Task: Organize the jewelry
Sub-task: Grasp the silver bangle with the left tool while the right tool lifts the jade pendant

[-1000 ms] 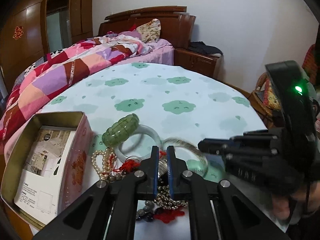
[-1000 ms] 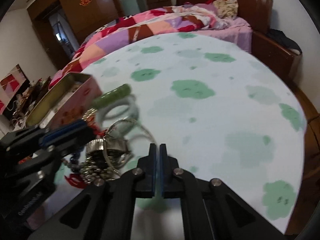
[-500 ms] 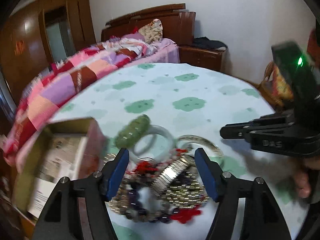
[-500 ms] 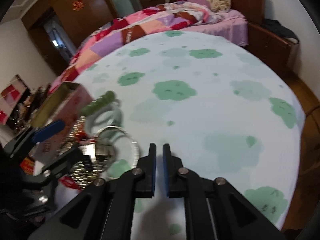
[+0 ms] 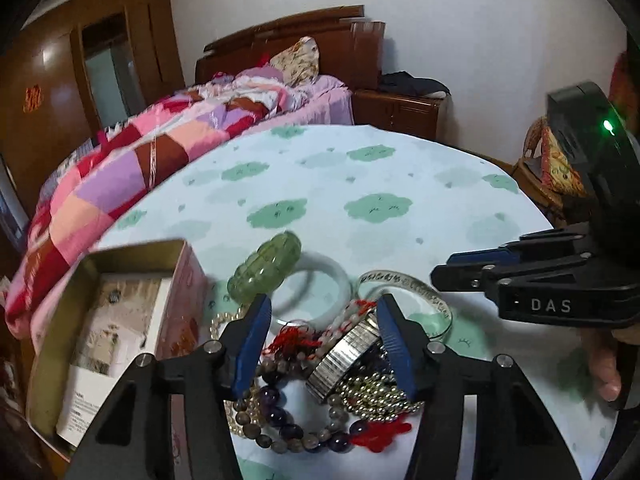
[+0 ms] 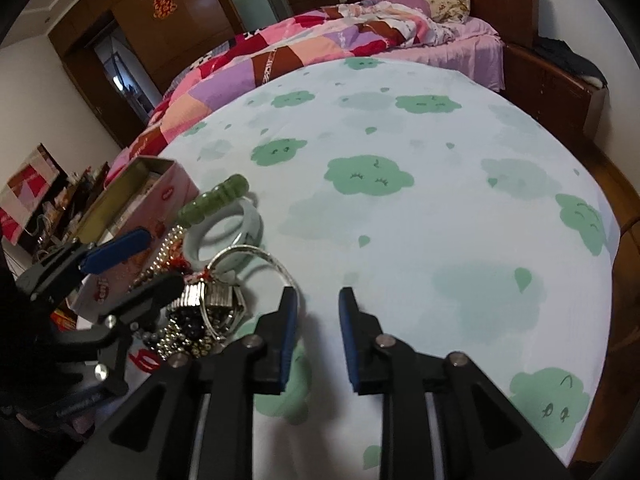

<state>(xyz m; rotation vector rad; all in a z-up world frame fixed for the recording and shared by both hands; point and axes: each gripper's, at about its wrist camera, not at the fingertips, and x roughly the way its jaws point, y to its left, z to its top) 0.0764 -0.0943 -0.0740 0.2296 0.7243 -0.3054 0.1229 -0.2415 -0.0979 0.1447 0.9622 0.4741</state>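
Jaws of our left gripper (image 5: 324, 312) stand spread wide and empty, hanging over the near side of the tangled jewelry heap (image 5: 320, 360), so that the ribbed silver metal watch band (image 5: 344, 350) lies just inside the right-hand blue pad and the red tassel cord (image 5: 288, 336) sits between the two pads. Beyond the tips, farther from us, rest the chunky green jade bead bracelet (image 5: 266, 266) and the pale white jade bangle (image 5: 316, 288), with the thin engraved silver bangle (image 5: 408, 288) off to the right. The open pink tin box (image 5: 120, 256), where we judge the pieces should go, stands just left of the heap. Our right gripper (image 6: 318, 300) is also parted and holds nothing; its tips point at bare cloud-print tablecloth (image 6: 440, 220), with the heap lying to its left. We judge the left claw the nearer one: the band runs slantwise across its gap, so a short descent should bracket it.
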